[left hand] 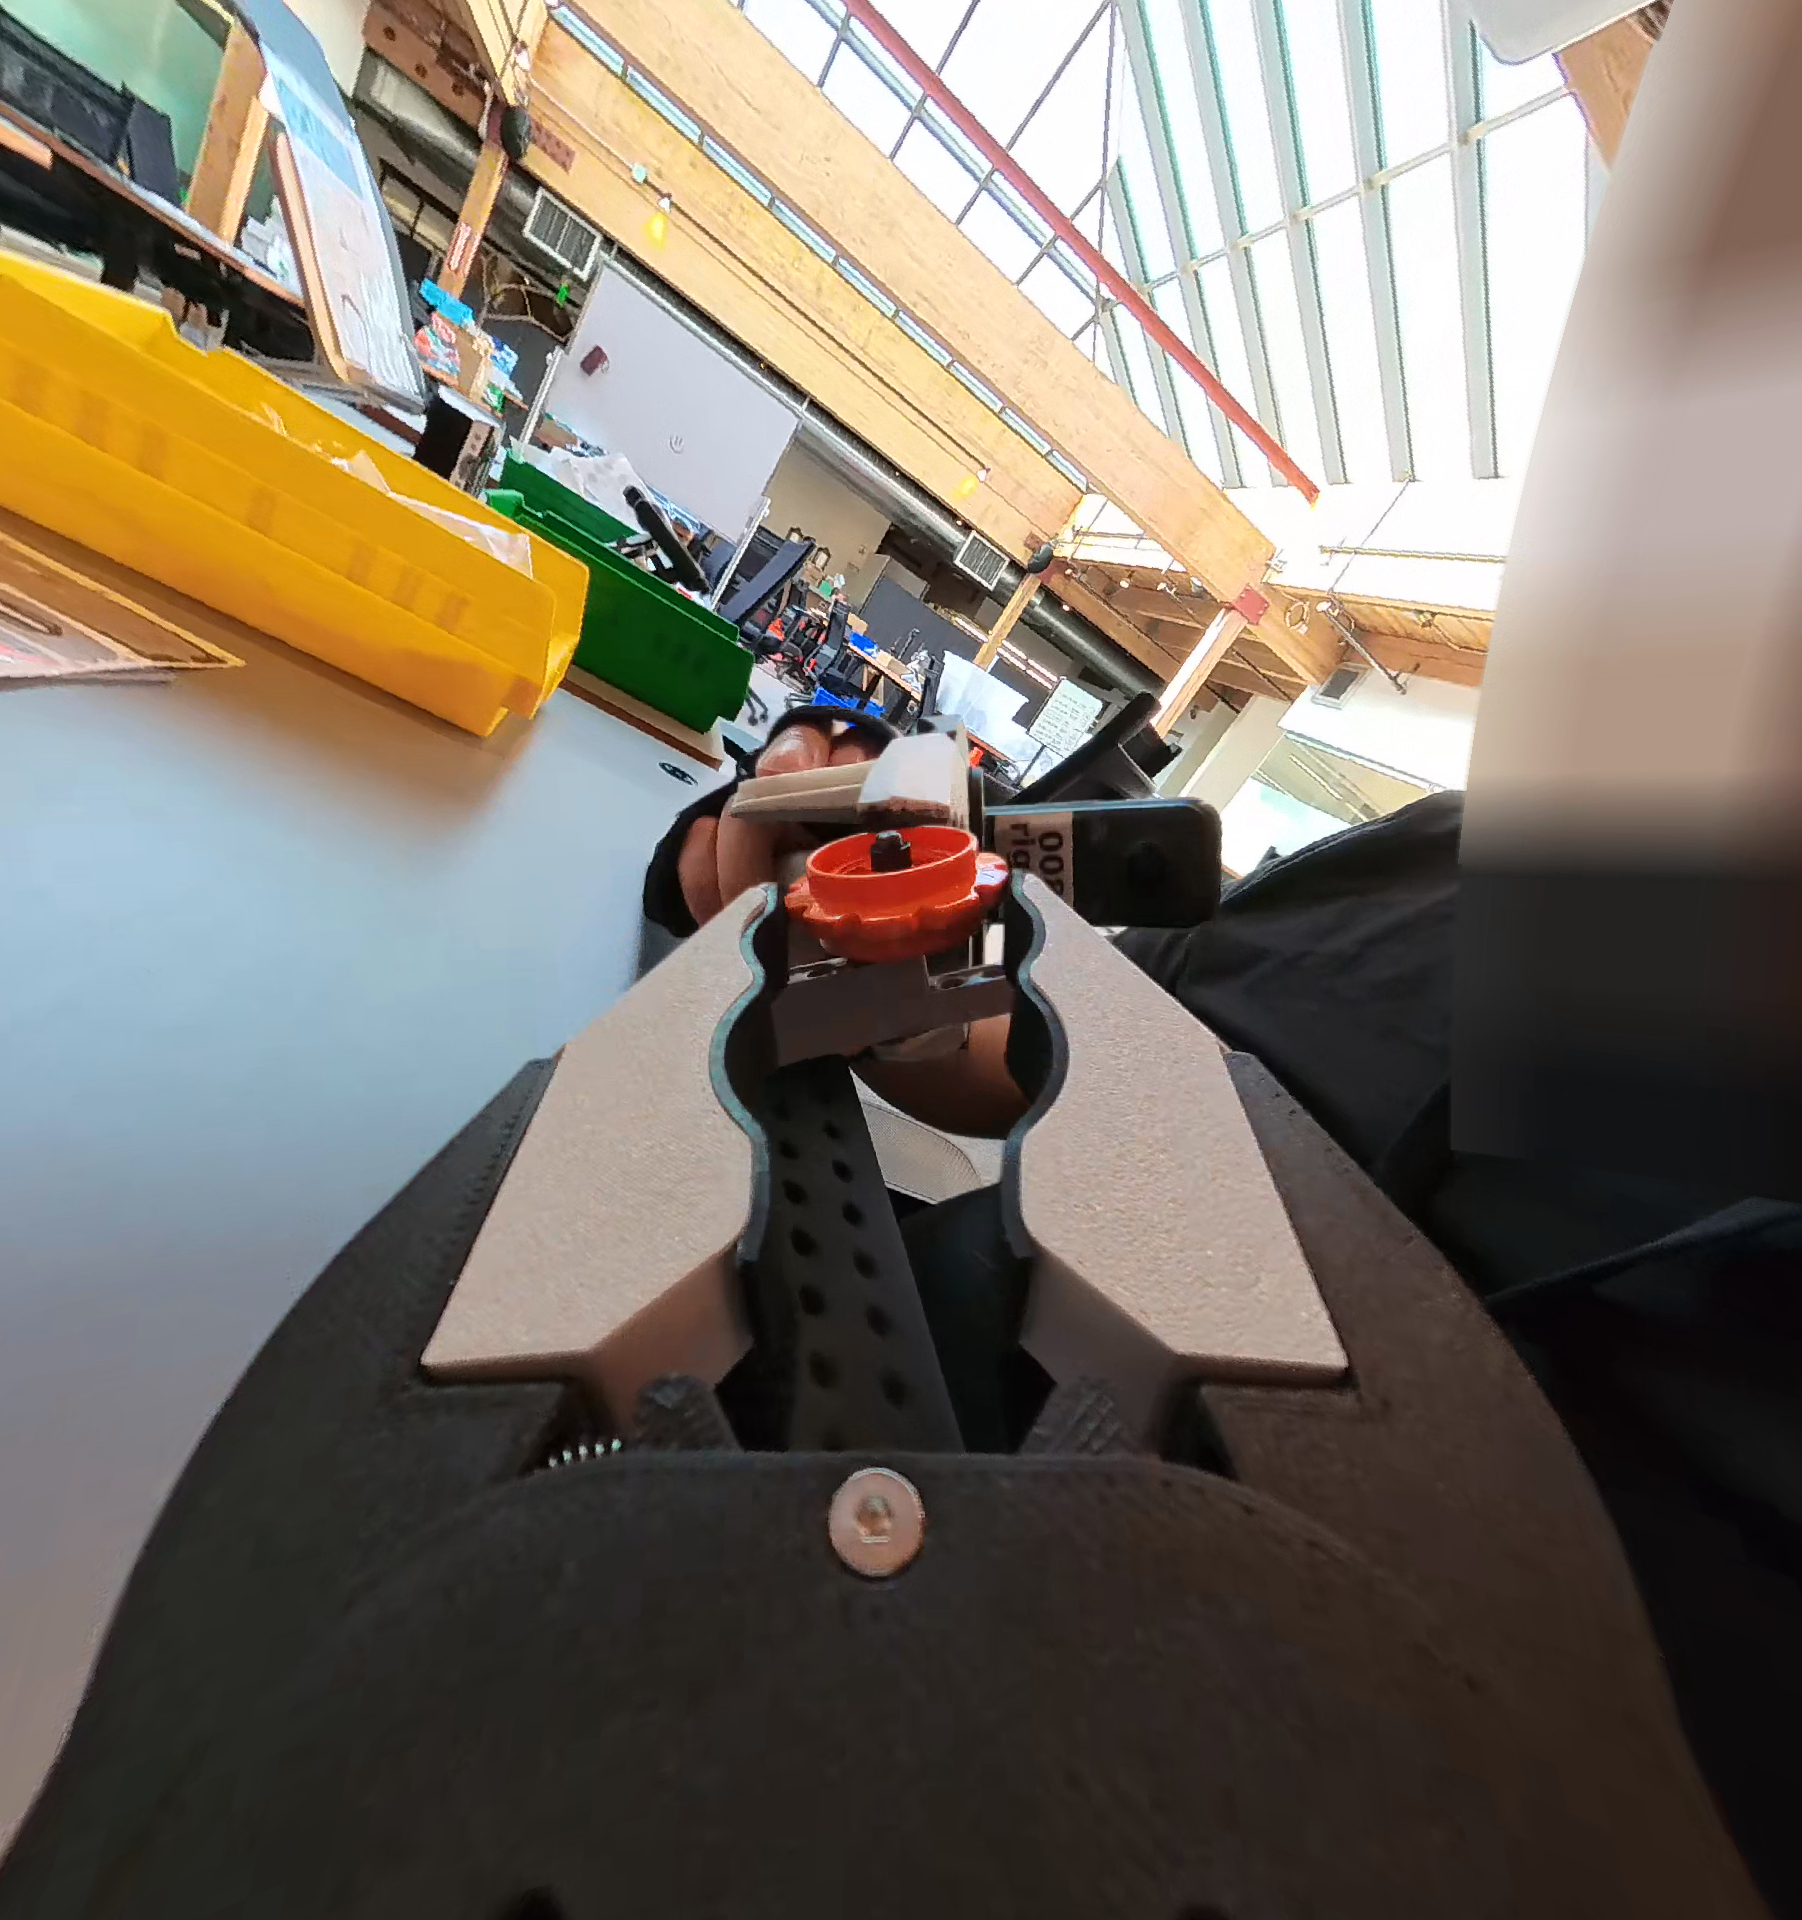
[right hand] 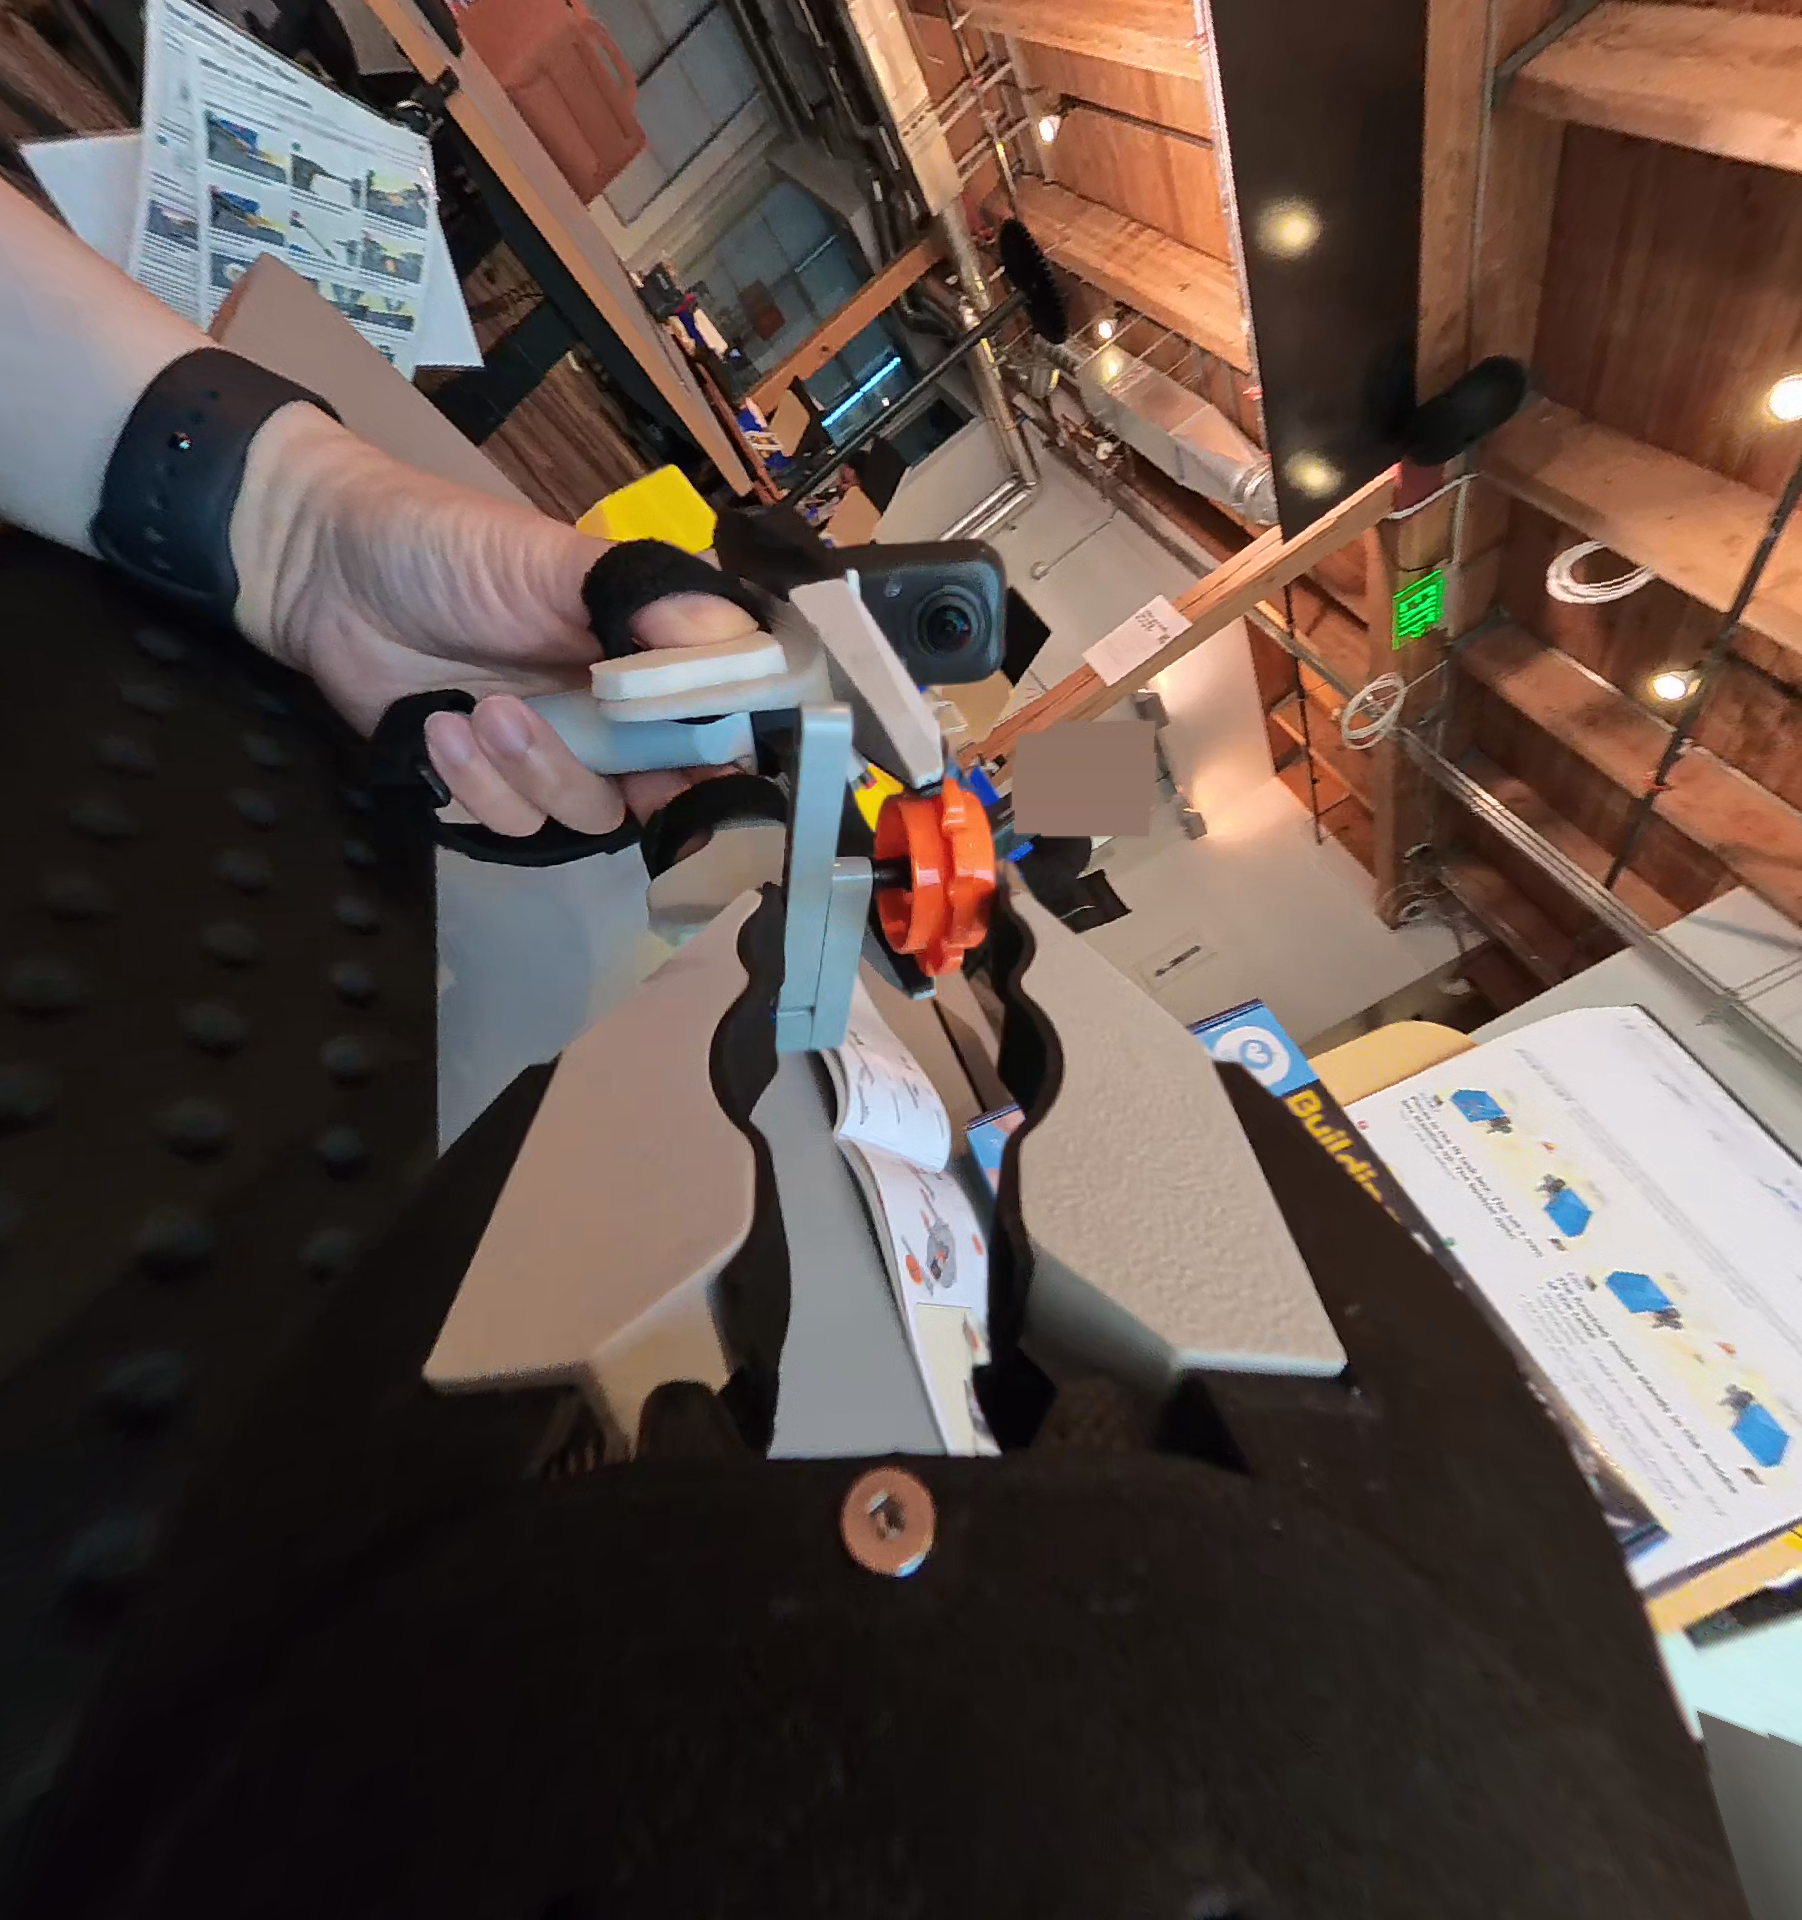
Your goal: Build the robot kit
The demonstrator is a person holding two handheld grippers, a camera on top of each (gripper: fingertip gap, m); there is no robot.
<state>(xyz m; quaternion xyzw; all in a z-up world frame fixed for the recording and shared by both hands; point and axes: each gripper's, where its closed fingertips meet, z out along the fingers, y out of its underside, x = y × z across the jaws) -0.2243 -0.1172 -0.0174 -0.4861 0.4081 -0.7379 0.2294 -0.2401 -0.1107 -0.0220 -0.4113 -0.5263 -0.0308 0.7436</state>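
Looking along the left gripper (left hand: 892, 914): clenched on an orange wheel (left hand: 855, 899) by its rim, one fingertip at each side, wheel raised above the counter (left hand: 253, 935). Carried a black bolt head at the wheel's middle. Sat on a grey bracket (left hand: 876, 1003), just under the wheel and between the same fingers. Showed a black holed strap (left hand: 835, 1247) through the gap farther back. Had the right hand (left hand: 772, 831) close behind the wheel, partly hidden by it. Held a yellow bin (left hand: 253, 499) and a green bin (left hand: 658, 634) side by side on the counter, well apart from the wheel, at the left.

Looking along the right gripper (right hand: 886, 925): stood with bracket and wheel between its fingertips, bracket against the left finger, wheel toward the right one. Could not tell whether clenched or merely set about them; contact too unclear. Showed the wheel edge-on here, upright. Touched the wheel's top with a pale finger of the left gripper, coming down from above. Was gripped by the left hand (right hand: 409, 582), dark wristband (right hand: 180, 488) on the wrist, a black camera (right hand: 938, 613) mounted just beside. Lay below, an open booklet (right hand: 907, 1143) seen through the gap, and a printed sheet (right hand: 1603, 1247) off to the right.
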